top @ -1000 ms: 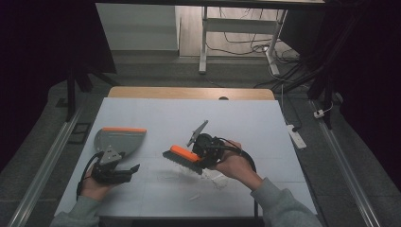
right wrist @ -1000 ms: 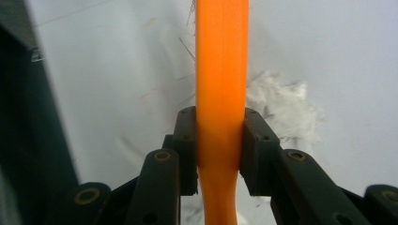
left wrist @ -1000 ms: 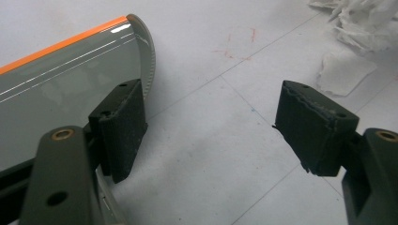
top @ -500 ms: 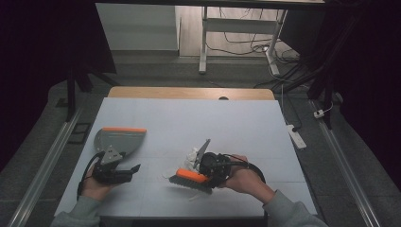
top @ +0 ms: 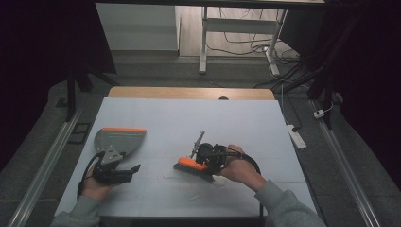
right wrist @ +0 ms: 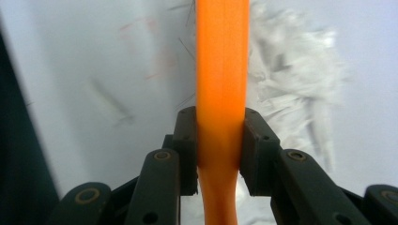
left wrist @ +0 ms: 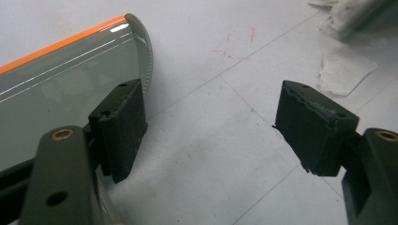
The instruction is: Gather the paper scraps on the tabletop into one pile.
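Note:
A grey dustpan with an orange lip lies on the left of the white table; its curved rim runs beside my left gripper's left pad. My left gripper rests on the table just in front of the pan, open, with bare tabletop between its pads. Right of centre, my right gripper is shut on the orange back of a hand brush, bristles down on the table. Torn white paper scraps lie beside the brush.
A few small paper bits lie near the front edge. A wooden strip borders the table's far side. On the floor to the right lies a power strip with cables behind it.
The right hand brought the brush down and toward the table's near side, then drew it back a little. The left hand and the dustpan kept still.

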Available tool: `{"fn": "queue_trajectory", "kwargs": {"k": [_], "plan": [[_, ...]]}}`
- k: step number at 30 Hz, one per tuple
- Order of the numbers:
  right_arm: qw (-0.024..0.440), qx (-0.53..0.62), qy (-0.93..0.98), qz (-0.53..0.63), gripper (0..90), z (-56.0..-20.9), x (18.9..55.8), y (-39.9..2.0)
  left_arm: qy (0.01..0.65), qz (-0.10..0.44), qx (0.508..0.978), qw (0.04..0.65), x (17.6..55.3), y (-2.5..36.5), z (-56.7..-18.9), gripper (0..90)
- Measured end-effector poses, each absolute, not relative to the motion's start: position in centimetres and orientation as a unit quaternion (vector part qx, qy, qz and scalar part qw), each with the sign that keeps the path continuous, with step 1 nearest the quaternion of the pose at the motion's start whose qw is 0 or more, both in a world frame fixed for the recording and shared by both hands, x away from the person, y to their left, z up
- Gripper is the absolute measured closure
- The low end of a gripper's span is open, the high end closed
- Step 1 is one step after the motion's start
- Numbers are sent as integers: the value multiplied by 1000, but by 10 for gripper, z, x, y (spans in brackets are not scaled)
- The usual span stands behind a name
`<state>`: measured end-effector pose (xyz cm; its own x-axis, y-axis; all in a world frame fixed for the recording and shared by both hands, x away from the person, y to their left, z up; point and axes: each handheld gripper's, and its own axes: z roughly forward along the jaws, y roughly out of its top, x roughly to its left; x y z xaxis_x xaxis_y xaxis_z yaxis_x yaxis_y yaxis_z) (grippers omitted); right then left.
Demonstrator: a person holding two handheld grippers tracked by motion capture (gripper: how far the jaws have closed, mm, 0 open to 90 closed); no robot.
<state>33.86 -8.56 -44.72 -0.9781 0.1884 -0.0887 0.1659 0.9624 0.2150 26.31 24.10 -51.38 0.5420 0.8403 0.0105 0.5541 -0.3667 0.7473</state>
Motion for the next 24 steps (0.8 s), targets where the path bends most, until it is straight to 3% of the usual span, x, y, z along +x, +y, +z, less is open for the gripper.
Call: {"fn": "queue_trajectory", "kwargs": {"k": [5,6,12,24], "plan": [[67,109,985,115,705,-447,352,-88,435,200,802,358,263,242,-514,255],[86,113,982,123,705,-443,350,-90,435,200,802,358,263,242,-514,255],[88,134,971,179,705,-425,347,-108,434,200,802,358,263,241,-514,255],[126,345,912,184,705,-414,352,-221,426,197,805,363,266,238,-512,255]]}}
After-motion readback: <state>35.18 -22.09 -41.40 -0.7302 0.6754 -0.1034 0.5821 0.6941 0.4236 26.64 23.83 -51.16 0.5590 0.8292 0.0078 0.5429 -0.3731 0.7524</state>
